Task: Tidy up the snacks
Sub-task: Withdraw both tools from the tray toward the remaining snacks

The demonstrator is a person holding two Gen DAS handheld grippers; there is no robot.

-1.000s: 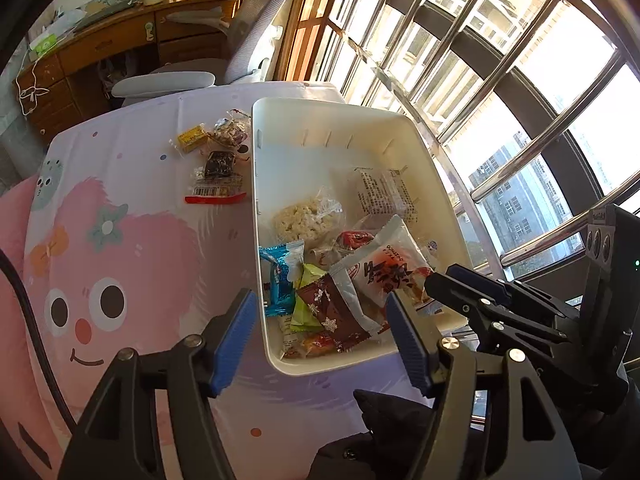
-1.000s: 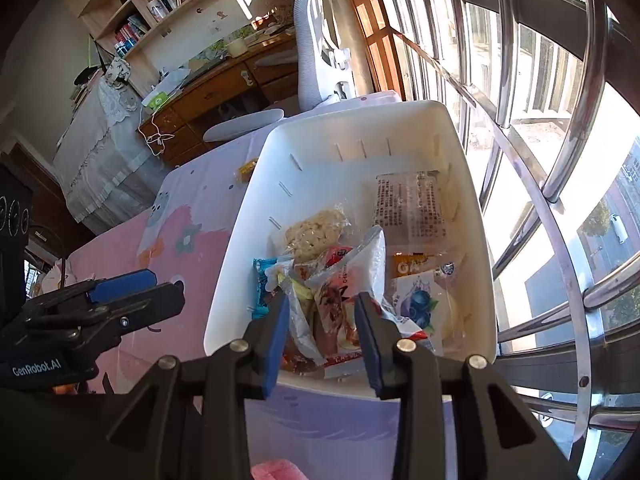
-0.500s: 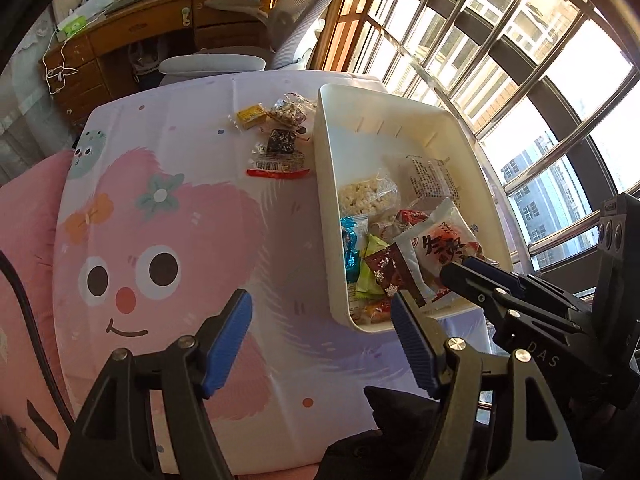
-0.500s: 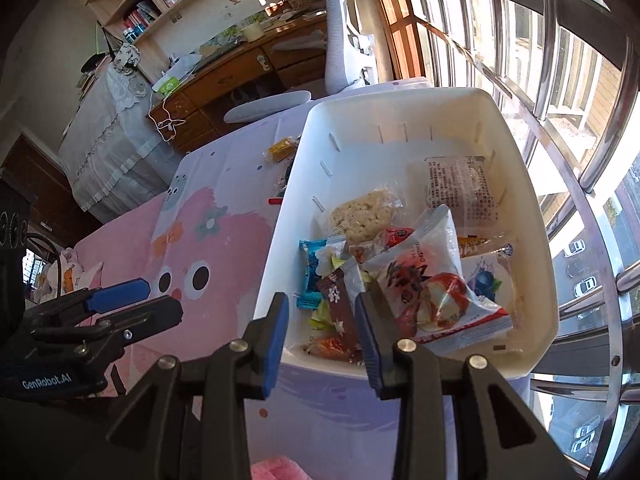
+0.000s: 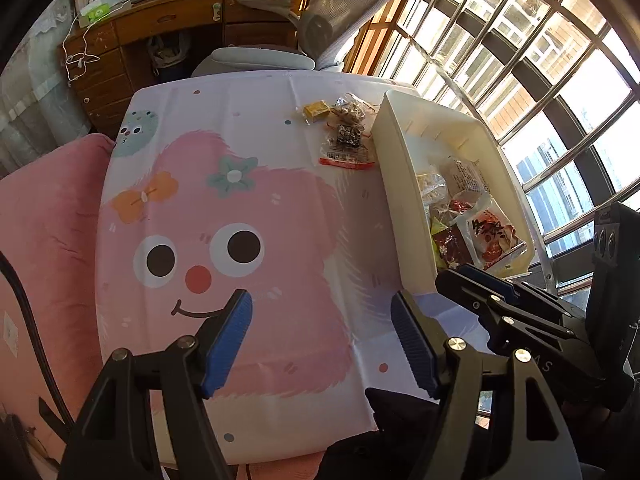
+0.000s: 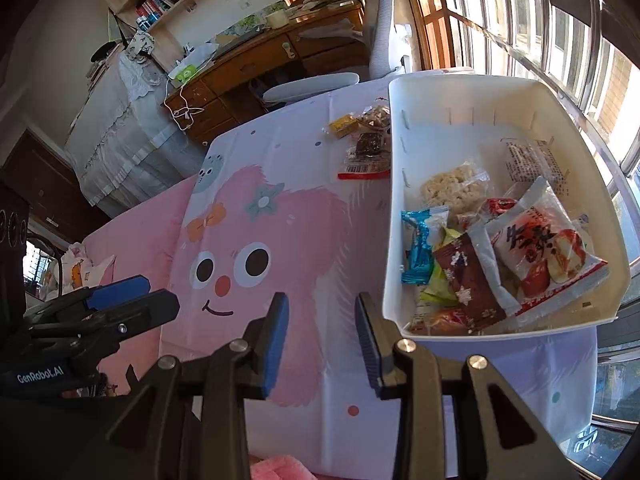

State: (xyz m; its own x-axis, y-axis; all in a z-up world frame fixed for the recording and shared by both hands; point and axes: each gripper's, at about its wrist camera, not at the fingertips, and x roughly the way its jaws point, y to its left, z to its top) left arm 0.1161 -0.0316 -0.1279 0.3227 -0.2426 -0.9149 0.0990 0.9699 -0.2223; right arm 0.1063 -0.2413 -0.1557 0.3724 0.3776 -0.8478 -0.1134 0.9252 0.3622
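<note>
The left gripper and right gripper are hovering with jaws apart and empty over the pink cartoon-print cloth covering the counter. The white plastic bin is holding most wrapped snacks; three packets are lying just beside its left wall.

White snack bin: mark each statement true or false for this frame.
1. The white bin holds several snack packets. True.
2. A yellow packet lies inside the bin. False: it lies on the tablecloth, outside it.
3. The right gripper holds a packet. False: nothing is between its fingers.
4. The left gripper is empty. True.
5. A blue packet lies in the bin. True.
</note>
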